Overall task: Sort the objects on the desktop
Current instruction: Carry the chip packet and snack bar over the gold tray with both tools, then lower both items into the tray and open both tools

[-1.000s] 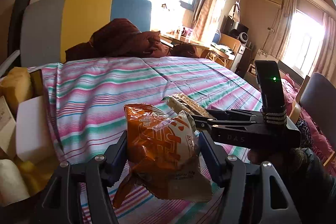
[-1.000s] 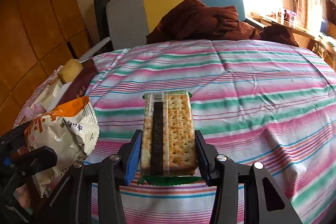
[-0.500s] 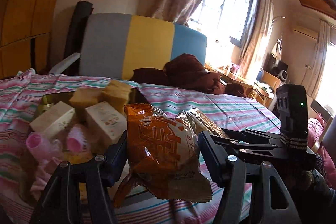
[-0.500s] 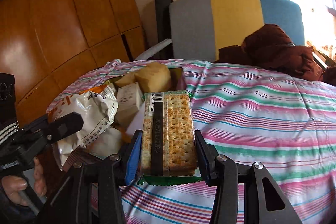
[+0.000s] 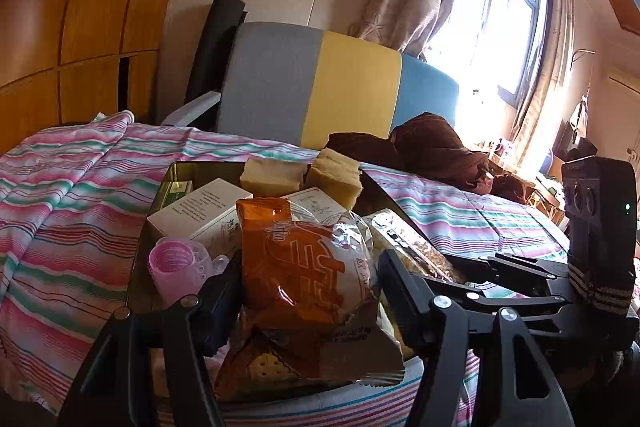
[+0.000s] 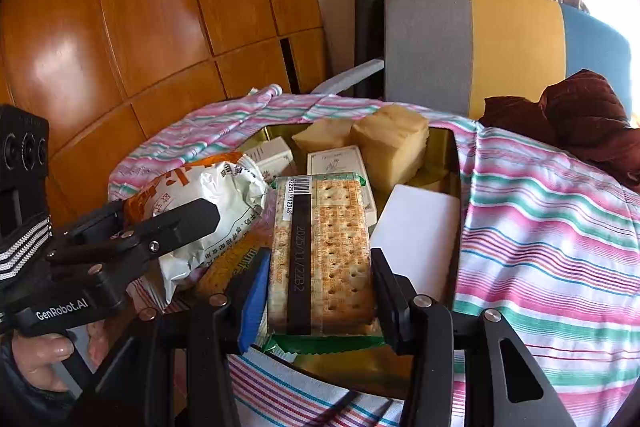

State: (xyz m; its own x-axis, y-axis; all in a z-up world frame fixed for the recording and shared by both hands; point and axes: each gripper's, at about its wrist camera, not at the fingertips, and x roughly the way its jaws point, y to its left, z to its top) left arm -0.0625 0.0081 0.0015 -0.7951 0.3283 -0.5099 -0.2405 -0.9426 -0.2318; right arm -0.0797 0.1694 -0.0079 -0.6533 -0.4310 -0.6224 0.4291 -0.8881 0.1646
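**Both grippers loaded, held over the storage tray**

Left gripper [image 5: 310, 291]: its fingers are clamped on an orange-and-white snack bag [image 5: 308, 283], pressing it from both sides. The bag stands roughly upright, its crimped lower edge hanging below the fingers. In the right wrist view the same bag [image 6: 200, 195] appears at left, gripped in the black fingers [image 6: 180, 223] of the left gripper, with the holder's hand [image 6: 40, 359] visible on the handle below.

Right gripper [image 6: 318, 291]: its fingers are closed on a clear-wrapped cracker pack [image 6: 324, 251], held lengthwise, barcode end pointing away from the camera. A printed date strip runs along the wrapper. In the left wrist view this pack [image 5: 408, 247] lies just beside the snack bag, to its right, with the right gripper's body behind it.

Both items are held above a shallow, dark gold-toned tray [image 6: 450, 163] that rests on a pink, green and white striped cloth [image 6: 552, 239]. Whether either package touches the contents beneath cannot be told.

Tray contents: two pale yellow sponge-like blocks [image 6: 390, 143] at the far end, several white cartons [image 5: 200, 203], a plain white block [image 6: 416, 239] on the right side, and pink hair rollers [image 5: 176, 267] at the near left corner.

Behind the covered surface stands a chair with a grey, yellow and blue back [image 5: 340, 83]; dark brown clothing [image 5: 432, 147] is heaped at the surface's far edge.
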